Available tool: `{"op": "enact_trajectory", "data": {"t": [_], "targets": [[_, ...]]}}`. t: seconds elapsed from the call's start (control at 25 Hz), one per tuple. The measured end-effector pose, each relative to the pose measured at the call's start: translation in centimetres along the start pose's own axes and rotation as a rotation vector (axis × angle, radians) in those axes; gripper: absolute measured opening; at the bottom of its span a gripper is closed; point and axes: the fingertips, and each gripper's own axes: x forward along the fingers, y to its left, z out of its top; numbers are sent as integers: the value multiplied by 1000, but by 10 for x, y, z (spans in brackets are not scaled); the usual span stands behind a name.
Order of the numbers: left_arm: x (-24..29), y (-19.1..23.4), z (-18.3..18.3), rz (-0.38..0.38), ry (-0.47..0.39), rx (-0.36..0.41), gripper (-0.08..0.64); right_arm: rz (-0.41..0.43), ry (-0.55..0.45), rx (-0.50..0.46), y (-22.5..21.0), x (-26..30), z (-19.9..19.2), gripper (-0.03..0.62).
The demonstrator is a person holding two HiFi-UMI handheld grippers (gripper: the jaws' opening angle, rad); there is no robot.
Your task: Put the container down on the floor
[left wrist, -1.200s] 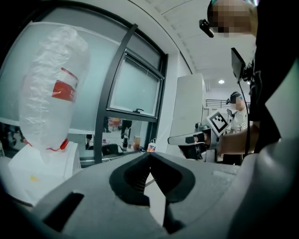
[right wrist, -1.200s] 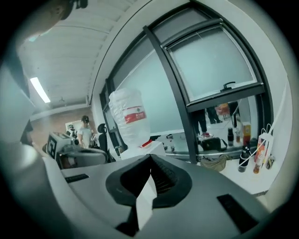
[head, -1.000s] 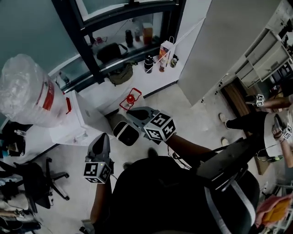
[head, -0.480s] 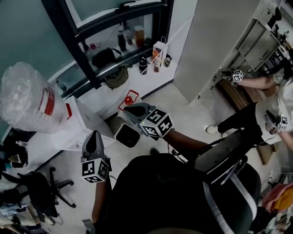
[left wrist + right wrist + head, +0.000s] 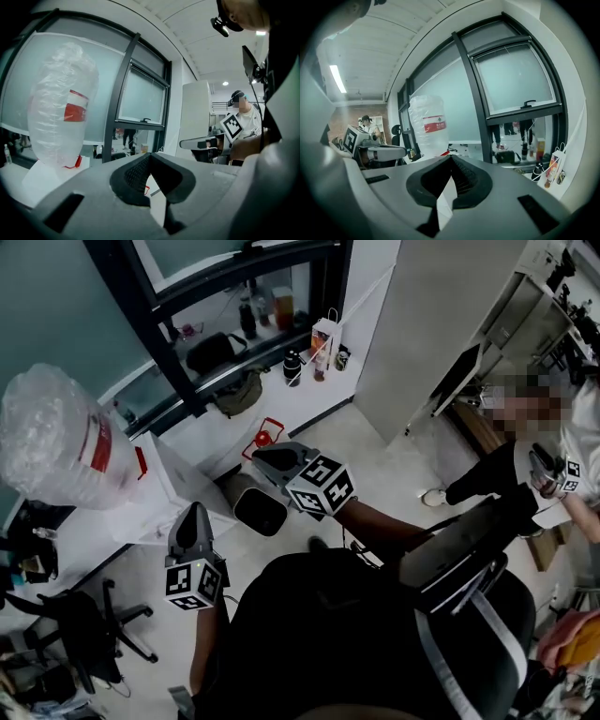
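Observation:
The container [image 5: 56,442] is a big clear plastic water jug with a red label. It stands upside down on a white dispenser [image 5: 178,488] at the left, and shows again as the jug [image 5: 61,108] in the left gripper view and the jug [image 5: 429,124] in the right gripper view. My left gripper [image 5: 194,514] hangs in the air below and to the right of the dispenser, pointing toward it, shut and empty [image 5: 150,154]. My right gripper [image 5: 265,457] hovers further right over the floor, jaw tips together with nothing between them [image 5: 451,157]. Neither gripper touches the jug.
A dark bin with a pale rim [image 5: 260,512] and a red object [image 5: 267,439] sit on the floor by the dispenser. A black office chair [image 5: 84,624] is at lower left. Bags and bottles line the window ledge [image 5: 281,343]. Another person [image 5: 553,474] holding grippers stands at the right.
Both grippers have drifted slightly left, staying shut. The person at the right has lowered the raised arm and moved closer.

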Motion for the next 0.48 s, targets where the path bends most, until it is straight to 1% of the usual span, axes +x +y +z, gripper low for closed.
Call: {"op": "enact_trajectory", "data": {"t": [0.48], "targets": [[-4,4,-4,5,10,-10,11,4,10,-5,4,6,-1,8]]}}
